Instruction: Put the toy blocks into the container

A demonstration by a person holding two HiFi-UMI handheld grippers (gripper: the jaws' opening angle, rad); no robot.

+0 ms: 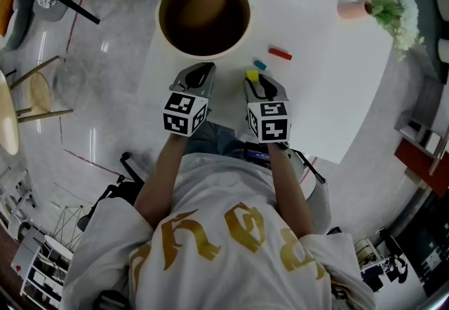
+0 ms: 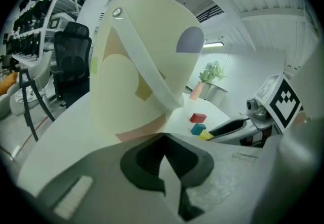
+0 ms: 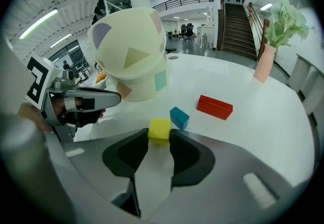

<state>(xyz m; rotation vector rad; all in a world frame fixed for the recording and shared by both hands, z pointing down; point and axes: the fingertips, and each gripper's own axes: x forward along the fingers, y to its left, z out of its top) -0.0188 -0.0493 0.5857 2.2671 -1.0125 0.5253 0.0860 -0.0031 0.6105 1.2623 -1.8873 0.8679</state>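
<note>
A yellow block (image 3: 160, 129) rests on the white table (image 1: 337, 91) between the tips of my right gripper (image 3: 160, 136), and both jaws touch its sides. It shows in the head view as the yellow block (image 1: 252, 76) at the tip of the right gripper (image 1: 261, 81). A blue block (image 3: 179, 117) lies just beyond it, and a red block (image 3: 214, 107) lies farther right. The round cream container (image 1: 203, 14) stands at the far left of the table. My left gripper (image 2: 163, 136) is shut and empty, close in front of the container (image 2: 142, 76).
A pink vase with a green plant (image 1: 354, 9) stands at the table's far right edge. Chairs and stools (image 1: 42, 98) stand on the floor to the left. The table's near edge runs under both grippers.
</note>
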